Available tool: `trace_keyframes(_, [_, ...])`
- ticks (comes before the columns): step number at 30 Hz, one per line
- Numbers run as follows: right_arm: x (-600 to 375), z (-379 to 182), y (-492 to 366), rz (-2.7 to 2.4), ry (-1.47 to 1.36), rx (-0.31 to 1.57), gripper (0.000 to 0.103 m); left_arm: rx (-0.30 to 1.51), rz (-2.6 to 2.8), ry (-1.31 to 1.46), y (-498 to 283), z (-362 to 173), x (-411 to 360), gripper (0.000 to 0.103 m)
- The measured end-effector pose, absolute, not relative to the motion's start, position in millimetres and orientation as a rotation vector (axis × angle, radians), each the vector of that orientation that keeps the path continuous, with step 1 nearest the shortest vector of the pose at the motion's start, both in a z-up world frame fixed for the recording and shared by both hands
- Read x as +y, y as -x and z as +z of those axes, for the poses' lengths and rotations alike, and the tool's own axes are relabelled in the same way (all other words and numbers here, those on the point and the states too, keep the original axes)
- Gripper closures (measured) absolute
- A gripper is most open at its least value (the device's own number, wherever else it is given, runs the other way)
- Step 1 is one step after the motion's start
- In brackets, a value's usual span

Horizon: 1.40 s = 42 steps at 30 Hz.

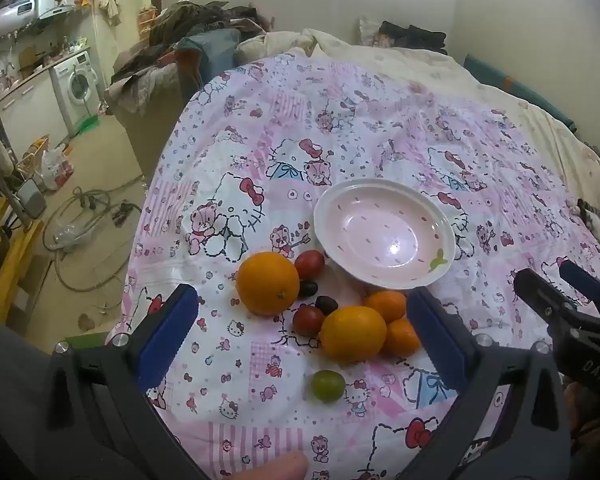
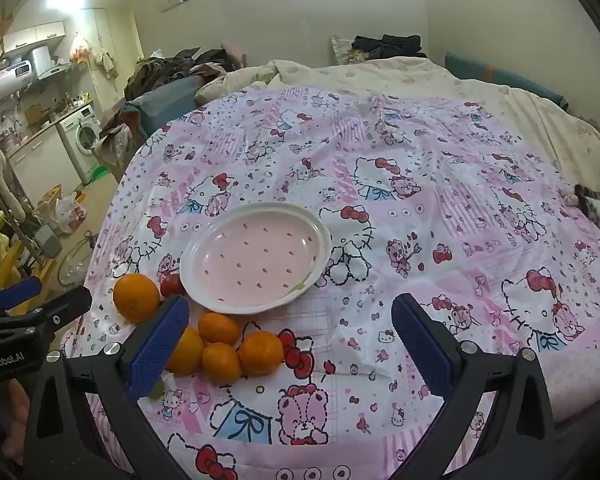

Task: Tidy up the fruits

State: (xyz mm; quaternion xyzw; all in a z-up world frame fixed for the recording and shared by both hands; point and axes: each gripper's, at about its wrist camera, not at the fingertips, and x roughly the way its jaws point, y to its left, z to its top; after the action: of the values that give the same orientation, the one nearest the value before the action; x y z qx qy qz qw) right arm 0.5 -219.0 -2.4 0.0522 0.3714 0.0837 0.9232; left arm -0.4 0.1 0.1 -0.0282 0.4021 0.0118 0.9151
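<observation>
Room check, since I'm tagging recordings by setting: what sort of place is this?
Probably a small studio flat: the fruit lies on a bed's quilt, with a washing machine and kitchen counter in the same room.

A pink plate [image 1: 384, 232] with a white rim lies empty and flat on the bed's patterned sheet. Just near and left of it the fruit is loose: a big orange [image 1: 268, 283], a second orange [image 1: 353, 333] touching two small mandarins [image 1: 386, 304], two red cherry tomatoes [image 1: 309, 264], two dark grapes [image 1: 326, 304], and nearest, apart, one green tomato [image 1: 327, 385].
</observation>
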Motion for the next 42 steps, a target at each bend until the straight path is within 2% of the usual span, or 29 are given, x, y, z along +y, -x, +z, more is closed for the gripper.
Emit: trace_keyframes(42, [-218.2, -3.9, -0.3, 0.166, -0.099, 0.766, 0.000, 0.841, 0.032, 0.051, -0.4, -3.1, 0.6, 0.000])
